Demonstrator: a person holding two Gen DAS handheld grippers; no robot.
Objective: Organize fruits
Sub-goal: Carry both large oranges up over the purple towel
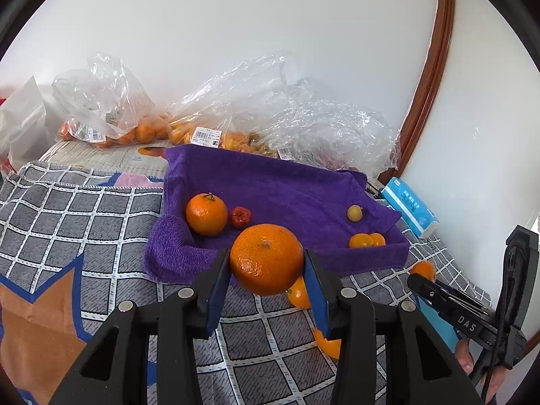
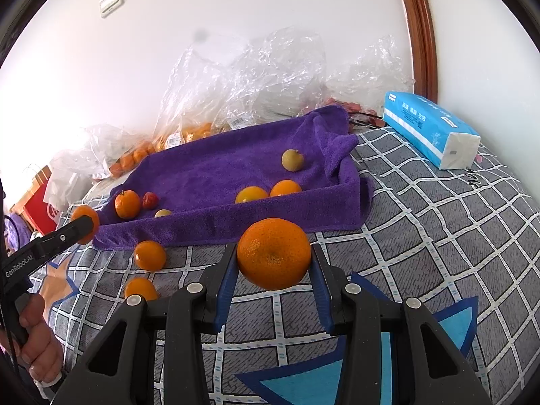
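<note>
Each gripper grasps one orange: the left gripper (image 1: 266,263) clamps the left orange (image 1: 266,258), the right gripper (image 2: 273,256) clamps the right orange (image 2: 273,253), both lifted before the purple towel tray (image 2: 216,165), probably to sort them inside.

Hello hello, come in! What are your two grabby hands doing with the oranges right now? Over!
Left tool shut on an orange. Right tool shut on another orange. Purple towel tray ahead, fruit already inside. Two loose oranges lie before the tray.
</note>
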